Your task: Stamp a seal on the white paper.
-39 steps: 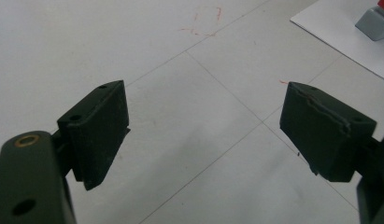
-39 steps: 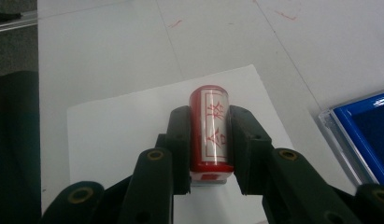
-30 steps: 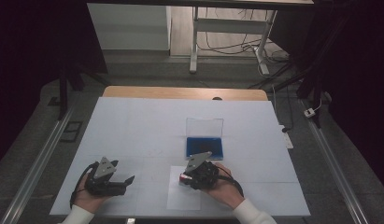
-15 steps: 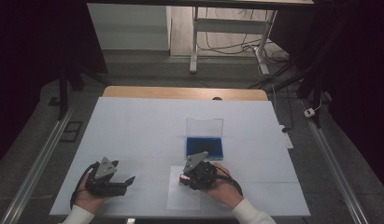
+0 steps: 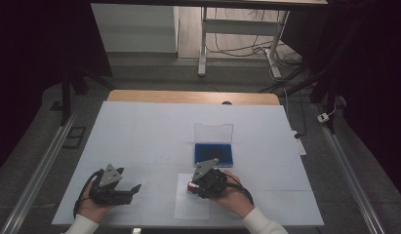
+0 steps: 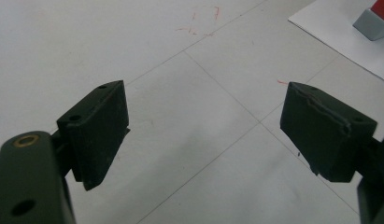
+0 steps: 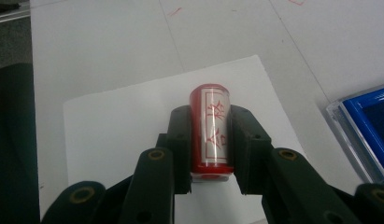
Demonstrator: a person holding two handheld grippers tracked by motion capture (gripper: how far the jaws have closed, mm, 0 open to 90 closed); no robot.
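Observation:
A red cylindrical stamp (image 7: pixel 210 130) with red characters on a clear label sits between the jaws of my right gripper (image 7: pixel 209 149), which is shut on it. The stamp is held low over a white paper sheet (image 7: pixel 119 126). From above, the right gripper (image 5: pixel 192 187) and stamp (image 5: pixel 190 185) are at the paper's (image 5: pixel 188 209) top edge. My left gripper (image 5: pixel 134 187) rests at the front left, and its own view shows it (image 6: pixel 203 126) open with nothing between the pads. The stamp's grey end (image 6: pixel 374 23) appears at that view's top right.
A blue ink pad (image 5: pixel 213 153) lies in a clear case just behind the right gripper, with its lid (image 5: pixel 213 131) standing up at the back. The pad's corner (image 7: pixel 367 126) is to the right of the stamp. A white mat (image 5: pixel 139 136) covers the table.

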